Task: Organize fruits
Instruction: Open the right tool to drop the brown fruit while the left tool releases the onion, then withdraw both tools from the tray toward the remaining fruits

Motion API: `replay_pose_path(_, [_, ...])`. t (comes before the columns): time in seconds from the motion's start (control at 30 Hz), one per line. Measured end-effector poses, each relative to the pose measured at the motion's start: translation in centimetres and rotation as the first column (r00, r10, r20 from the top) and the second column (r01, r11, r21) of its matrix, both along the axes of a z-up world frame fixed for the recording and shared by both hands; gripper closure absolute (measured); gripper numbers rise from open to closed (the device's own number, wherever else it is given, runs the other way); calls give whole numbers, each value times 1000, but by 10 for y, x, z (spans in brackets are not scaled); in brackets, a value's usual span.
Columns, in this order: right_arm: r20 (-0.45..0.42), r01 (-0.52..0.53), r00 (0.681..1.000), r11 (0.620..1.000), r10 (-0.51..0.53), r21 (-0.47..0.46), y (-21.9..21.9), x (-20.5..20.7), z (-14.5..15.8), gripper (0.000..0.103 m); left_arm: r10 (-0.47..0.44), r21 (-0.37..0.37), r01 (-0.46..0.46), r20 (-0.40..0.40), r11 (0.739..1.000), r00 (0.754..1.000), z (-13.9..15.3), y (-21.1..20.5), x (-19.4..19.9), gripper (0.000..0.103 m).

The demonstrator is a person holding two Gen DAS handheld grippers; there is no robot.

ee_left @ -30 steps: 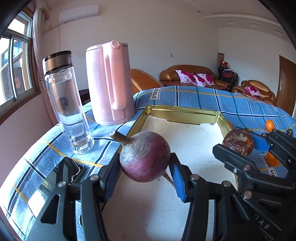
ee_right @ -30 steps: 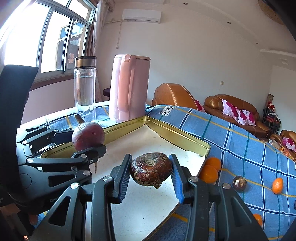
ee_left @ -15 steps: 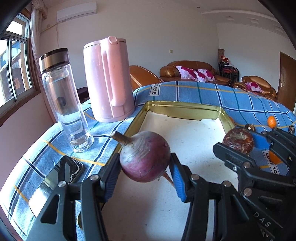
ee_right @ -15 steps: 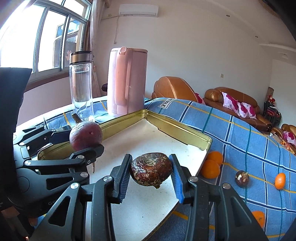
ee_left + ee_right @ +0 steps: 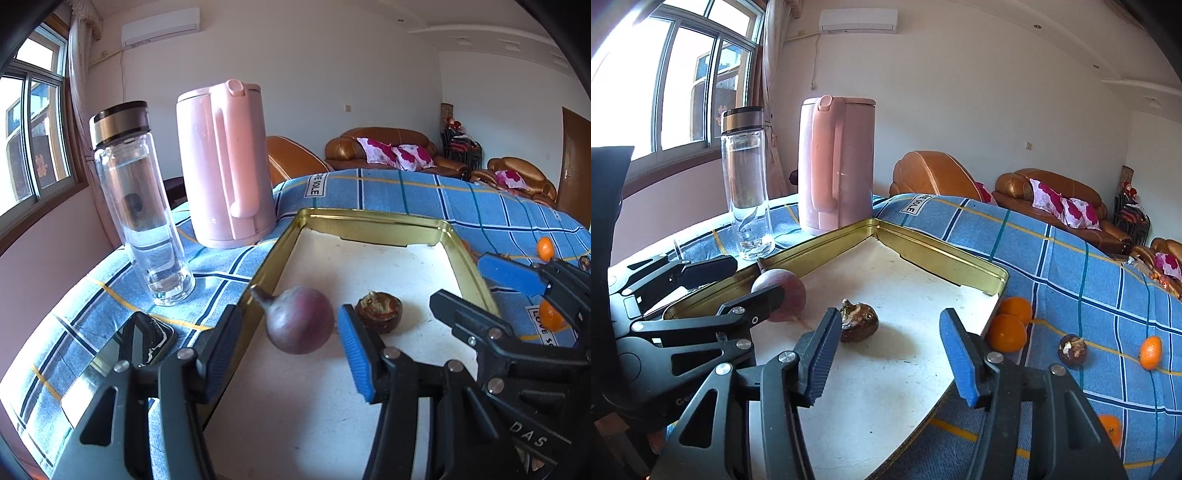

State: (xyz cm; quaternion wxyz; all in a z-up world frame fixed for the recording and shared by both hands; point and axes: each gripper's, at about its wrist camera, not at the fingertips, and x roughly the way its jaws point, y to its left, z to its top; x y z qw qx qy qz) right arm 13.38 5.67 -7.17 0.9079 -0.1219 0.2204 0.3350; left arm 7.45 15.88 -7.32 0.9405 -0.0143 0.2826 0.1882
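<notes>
Release step: both fruits set down in tray.
Left gripper [image 5: 284, 347] jaws spread wide, clear of purple fruit [image 5: 300, 320] near left rim of gold tray [image 5: 369, 220]; right gripper [image 5: 890, 354] jaws likewise wide, nothing held, brown fruit [image 5: 860, 322] resting mid-tray. Next, by judgement: withdraw, then reach for oranges [image 5: 1007, 332] just beside tray on the blue worktop cloth [image 5: 1071, 266].

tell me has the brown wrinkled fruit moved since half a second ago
Yes. The brown wrinkled fruit left the right gripper, whose jaws are now open, and dropped onto the gold-rimmed metal tray.
</notes>
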Motion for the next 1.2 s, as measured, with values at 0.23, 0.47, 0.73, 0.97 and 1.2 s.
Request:
replay_pose_path(0.23, [31, 13, 999, 999, -14, 31, -6, -5, 4, 40, 21, 21, -22, 45, 1000, 999, 5, -2, -8, 40])
replay_pose_path(0.47, [80, 36, 996, 997, -42, 68, -24, -14, 9, 32, 21, 38, -25, 109, 999, 994, 16, -13, -18, 35])
replay_pose_path(0.73, [132, 97, 986, 993, -106, 71, -68, -21, 21, 19, -45, 60, 36, 155, 998, 987, 37, -49, -18, 13])
replay_pose_path(0.97, [190, 200, 961, 979, -203, 35, -129, -22, 28, 15, -165, 73, 155, 161, 985, 973, 48, -104, -10, 6])
replay_pose_path(1.2, [195, 352, 916, 936, -350, 22, -200, 1, 31, 15, -284, 20, 283, 124, 959, 951, 46, -157, 19, 6])
